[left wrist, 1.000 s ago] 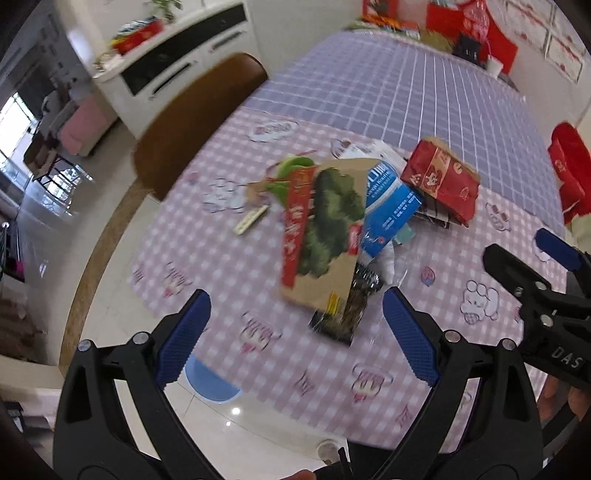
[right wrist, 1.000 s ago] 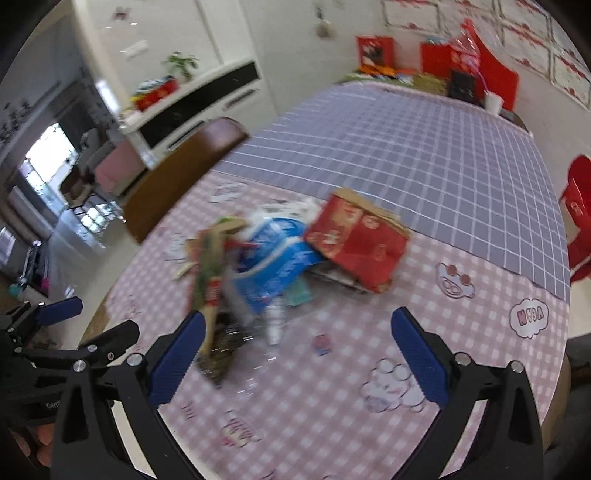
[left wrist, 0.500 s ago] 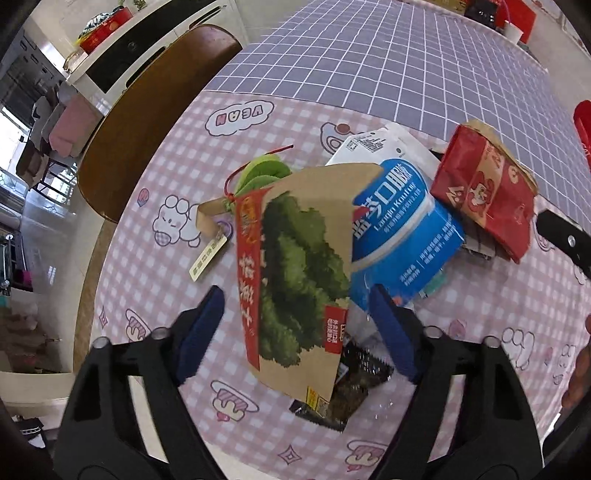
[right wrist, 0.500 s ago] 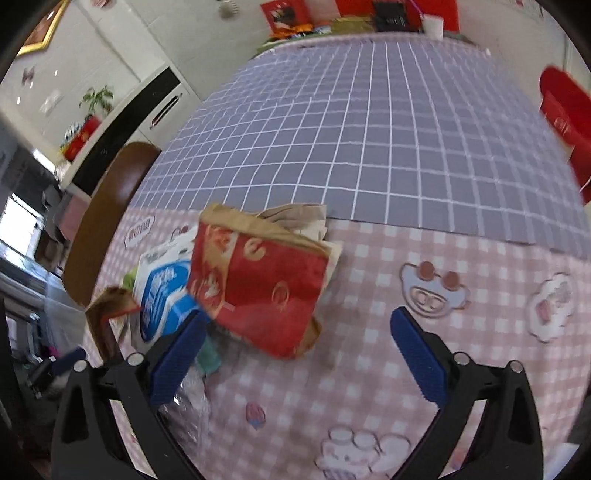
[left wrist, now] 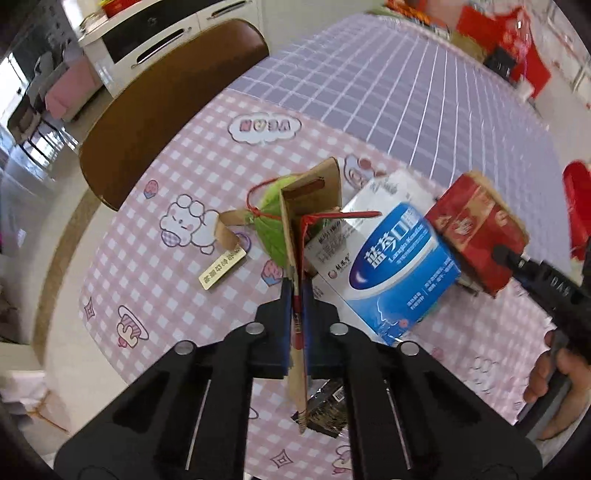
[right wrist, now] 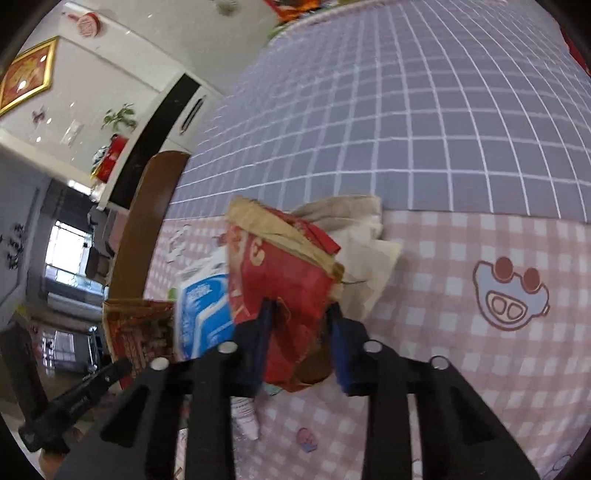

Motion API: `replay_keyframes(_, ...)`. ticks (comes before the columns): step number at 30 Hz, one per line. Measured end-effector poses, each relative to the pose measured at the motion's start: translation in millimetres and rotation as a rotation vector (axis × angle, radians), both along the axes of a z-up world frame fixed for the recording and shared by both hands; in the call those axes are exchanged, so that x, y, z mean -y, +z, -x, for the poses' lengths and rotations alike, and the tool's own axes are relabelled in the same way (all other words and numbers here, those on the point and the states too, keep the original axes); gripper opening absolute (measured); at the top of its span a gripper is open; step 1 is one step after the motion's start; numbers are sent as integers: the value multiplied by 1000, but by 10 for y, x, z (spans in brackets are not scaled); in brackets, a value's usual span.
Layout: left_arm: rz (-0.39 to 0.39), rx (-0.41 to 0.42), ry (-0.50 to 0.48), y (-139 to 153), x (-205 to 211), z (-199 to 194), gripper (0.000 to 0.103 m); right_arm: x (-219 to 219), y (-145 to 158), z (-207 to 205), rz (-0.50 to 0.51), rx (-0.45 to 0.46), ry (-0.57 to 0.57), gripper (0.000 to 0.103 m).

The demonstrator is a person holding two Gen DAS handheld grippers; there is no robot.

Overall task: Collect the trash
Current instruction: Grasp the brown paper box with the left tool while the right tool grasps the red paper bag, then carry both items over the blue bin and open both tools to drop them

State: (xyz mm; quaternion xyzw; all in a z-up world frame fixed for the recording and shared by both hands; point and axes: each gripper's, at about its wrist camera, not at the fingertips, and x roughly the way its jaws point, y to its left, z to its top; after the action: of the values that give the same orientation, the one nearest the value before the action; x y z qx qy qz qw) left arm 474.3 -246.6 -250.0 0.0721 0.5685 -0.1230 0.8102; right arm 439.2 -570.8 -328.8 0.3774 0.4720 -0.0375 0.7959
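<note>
Pinching a flat brown cardboard sleeve [left wrist: 309,218] edge-on at frame centre, left gripper [left wrist: 295,295] with jaws nearly together. Clamping a crumpled glossy red paper bag [right wrist: 284,280] at frame centre, right gripper [right wrist: 300,314] with jaws narrowed around it. Lying between them on the pink checked tablecloth [left wrist: 177,266], a smooth blue-and-white box [left wrist: 399,266].

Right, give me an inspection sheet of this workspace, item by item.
Surface: table under pink checked and purple grid cloths.
Job's things: brown paper bag, edge-on; red packet; blue-white box.
Clutter: green leaf ornament with gold tag; dark wrapper; crumpled paper.
Grippers: left gripper jaws clamped on the brown paper bag; right gripper jaws closed around the red packet.
Cables: nothing seen.
Surroundings: brown chair, white cabinet.
</note>
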Motion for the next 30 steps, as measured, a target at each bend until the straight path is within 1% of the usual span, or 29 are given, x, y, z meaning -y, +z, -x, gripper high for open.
replay_keyframes(2, 26, 17, 5, 117, -63, 34, 4, -108, 205, 19, 29, 21, 16, 22)
replay_keyframes(6, 111, 47, 43, 394, -307, 130, 4, -277, 596, 51, 90, 82, 58, 18)
replay_keyframes(9, 185, 71, 85, 591, -608, 245, 4, -457, 941, 107, 142, 143, 90, 18)
replay_keyframes(10, 202, 76, 98, 640, -703, 271, 4, -559, 1095, 140, 170, 174, 110, 18)
replay_keyframes(12, 227, 91, 129, 722, -939, 355, 4, -708, 1287, 197, 201, 213, 141, 18)
replay_keyframes(13, 237, 95, 141, 751, -1047, 392, 4, -868, 1425, 217, 223, 243, 175, 18)
replay_keyframes(15, 256, 105, 166, 793, -1319, 505, 4, -1124, 1582, 223, 244, 279, 232, 18)
replay_keyframes(16, 255, 109, 176, 797, -1424, 552, 4, -1346, 1668, 225, 248, 298, 277, 18)
replay_keyframes(19, 253, 113, 223, 752, -1907, 725, 4, -1906, 1720, 210, 242, 312, 389, 18)
replay_keyframes(22, 241, 92, 303, 638, -2478, 906, 4, -2672, 1609, 178, 203, 280, 514, 18)
replay_keyframes(23, 234, 82, 340, 578, -2714, 985, 4, -3035, 1533, 174, 191, 263, 572, 18)
replay_keyframes(24, 228, 74, 365, 536, -2887, 1040, 4, -3246, 1482, 165, 194, 252, 603, 18)
replay_keyframes(26, 203, 46, 439, 342, -3345, 1211, 4, -3858, 1291, 185, 182, 213, 700, 18)
replay_keyframes(27, 181, 14, 483, 189, -3615, 1311, 4, -4049, 1208, 194, 177, 202, 727, 18)
replay_keyframes(28, 167, -5, 509, 99, -3776, 1369, 4, -4275, 1116, 201, 174, 186, 759, 18)
replay_keyframes(29, 149, -31, 541, -39, -3985, 1456, 4, -4596, 956, 212, 173, 155, 806, 18)
replay_keyframes(30, 138, -53, 560, -130, -4119, 1498, 4, -4746, 870, 226, 174, 139, 829, 18)
